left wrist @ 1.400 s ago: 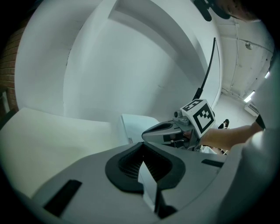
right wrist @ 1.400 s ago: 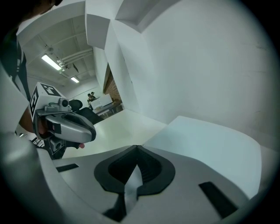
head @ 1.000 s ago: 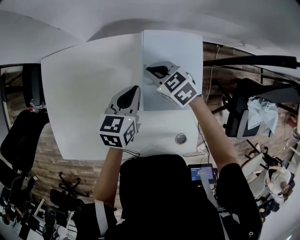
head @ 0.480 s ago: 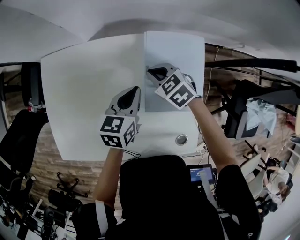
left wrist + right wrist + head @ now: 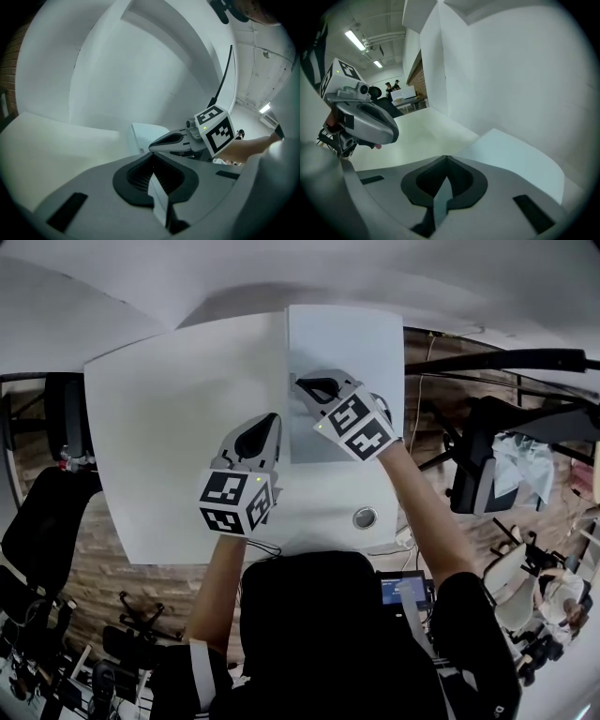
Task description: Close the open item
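One pale flat item (image 5: 347,343) lies on the far right of the white counter (image 5: 169,427), flush and level, no cover standing up. By the look of it the closing is done, or all but done. The right tongs (image 5: 298,382) sit at its left edge, tips pressed together on nothing; whether they touch the cover I can't tell. The left tongs (image 5: 275,416) hover just beside it over bare counter, also closed and empty. Count: one item, two tongs, one round grommet (image 5: 365,517) near the counter's near edge. What's left, at most, is a final press.
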`<state>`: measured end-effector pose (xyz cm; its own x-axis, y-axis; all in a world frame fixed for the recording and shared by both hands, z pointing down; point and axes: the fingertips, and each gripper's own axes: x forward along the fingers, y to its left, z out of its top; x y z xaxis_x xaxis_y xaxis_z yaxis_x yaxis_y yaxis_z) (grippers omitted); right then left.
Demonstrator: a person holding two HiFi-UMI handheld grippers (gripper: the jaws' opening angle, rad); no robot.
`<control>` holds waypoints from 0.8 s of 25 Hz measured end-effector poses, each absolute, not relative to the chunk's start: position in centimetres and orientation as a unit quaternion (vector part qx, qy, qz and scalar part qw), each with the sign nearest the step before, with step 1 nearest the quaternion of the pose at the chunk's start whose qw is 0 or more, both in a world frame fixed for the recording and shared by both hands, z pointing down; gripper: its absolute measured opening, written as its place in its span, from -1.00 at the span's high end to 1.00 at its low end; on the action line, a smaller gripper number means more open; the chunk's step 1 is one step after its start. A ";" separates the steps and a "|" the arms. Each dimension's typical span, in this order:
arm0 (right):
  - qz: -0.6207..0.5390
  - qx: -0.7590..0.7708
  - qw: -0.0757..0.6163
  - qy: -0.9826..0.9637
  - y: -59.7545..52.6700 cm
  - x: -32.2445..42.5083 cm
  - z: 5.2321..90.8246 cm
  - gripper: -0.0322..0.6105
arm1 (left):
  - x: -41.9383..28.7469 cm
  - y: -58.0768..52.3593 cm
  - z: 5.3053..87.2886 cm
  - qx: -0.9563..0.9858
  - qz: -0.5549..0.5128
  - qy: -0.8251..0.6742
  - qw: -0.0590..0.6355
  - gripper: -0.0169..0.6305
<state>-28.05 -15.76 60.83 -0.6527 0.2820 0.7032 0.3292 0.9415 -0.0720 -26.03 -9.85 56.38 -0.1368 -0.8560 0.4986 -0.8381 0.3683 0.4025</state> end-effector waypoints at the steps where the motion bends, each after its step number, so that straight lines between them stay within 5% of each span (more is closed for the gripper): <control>1: -0.024 -0.159 0.373 -0.914 -16.1 -27.9 60.3 0.79 | -25.9 -10.0 56.2 0.564 -0.013 -0.753 0.339 0.91; 20: 0.045 -0.059 0.229 -0.971 -17.1 -19.8 46.6 0.79 | -21.2 -9.2 45.1 0.579 -0.006 -0.780 0.237 0.91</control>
<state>-19.81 -17.10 46.64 -0.8880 0.1353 0.4396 0.0944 0.9890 -0.1138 -21.19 -9.23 45.13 -0.2179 -0.9059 0.3631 -0.9005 0.3301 0.2830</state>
